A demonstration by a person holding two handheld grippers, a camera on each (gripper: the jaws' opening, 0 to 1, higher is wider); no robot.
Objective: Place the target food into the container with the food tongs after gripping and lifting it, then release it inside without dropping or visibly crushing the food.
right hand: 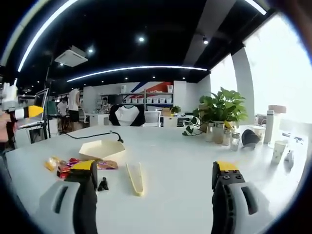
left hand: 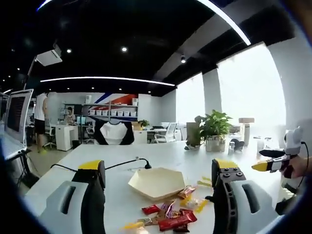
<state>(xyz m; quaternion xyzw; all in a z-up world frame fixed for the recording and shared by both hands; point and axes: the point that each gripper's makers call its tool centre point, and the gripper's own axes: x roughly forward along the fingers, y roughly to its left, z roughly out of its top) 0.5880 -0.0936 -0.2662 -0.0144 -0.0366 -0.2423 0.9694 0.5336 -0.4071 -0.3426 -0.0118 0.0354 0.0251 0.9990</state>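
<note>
White table (right hand: 185, 161) spans both views inside an open office with dark ceiling, strip lighting and bright windows along one side.

Left gripper view: the left gripper (left hand: 158, 180) is held above the table with its jaws set wide apart and nothing between them. Straight ahead of the jaws, between their tips, sits the hexagonal container (left hand: 156, 183), pale cream and open-topped. Nearer the camera than the container, just beside its near edge, lies a loose heap of wrapped snacks (left hand: 170, 217) in red and yellow packaging. A black cable (left hand: 126, 163) runs across the table beyond the left jaw. A potted plant (left hand: 214, 129) stands farther off, ahead of the right jaw. The right gripper (left hand: 273, 163) enters from the right edge, yellow-tipped, above the table; whether its jaws are apart or together cannot be told from this view.

Right gripper view: the right gripper (right hand: 158, 183) holds its jaws wide apart, empty. The food tongs (right hand: 135, 178), pale yellow, lie flat on the table ahead, between the jaws and closer to the left jaw. The container (right hand: 102, 148) and the snacks (right hand: 73, 163) lie beyond the left jaw. The left gripper (right hand: 22, 113) shows at the left edge.
</note>
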